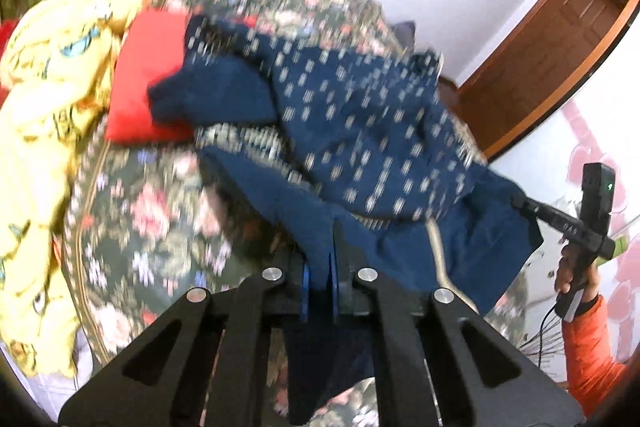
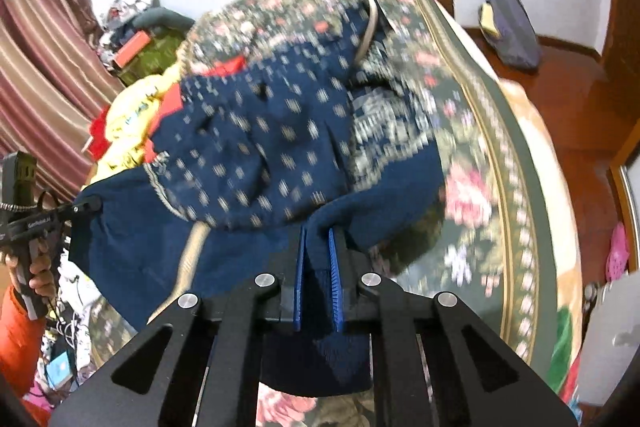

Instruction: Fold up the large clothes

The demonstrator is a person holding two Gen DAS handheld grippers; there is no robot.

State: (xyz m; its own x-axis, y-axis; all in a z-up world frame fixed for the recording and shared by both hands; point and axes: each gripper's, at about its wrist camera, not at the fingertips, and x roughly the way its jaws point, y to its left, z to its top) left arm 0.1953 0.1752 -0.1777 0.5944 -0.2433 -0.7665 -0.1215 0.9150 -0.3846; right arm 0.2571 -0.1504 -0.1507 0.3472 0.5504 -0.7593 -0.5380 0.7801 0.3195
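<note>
Above the floral bed (image 2: 500,163), the navy patterned garment (image 1: 360,131) stretches sideways between left gripper (image 1: 320,259) and right gripper (image 2: 318,247), both jaws clenched on its near edge, bulk lying ahead.

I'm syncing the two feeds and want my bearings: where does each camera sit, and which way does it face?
Left wrist: rides the left gripper, looking down along its jaws at the blue garment on the floral bedspread; the right gripper and an orange sleeve show at right.
Right wrist: rides the right gripper, facing the same garment; the left gripper shows at left.
Shared: garment, bedspread, red cloth, both jaws clamping blue fabric.
</note>
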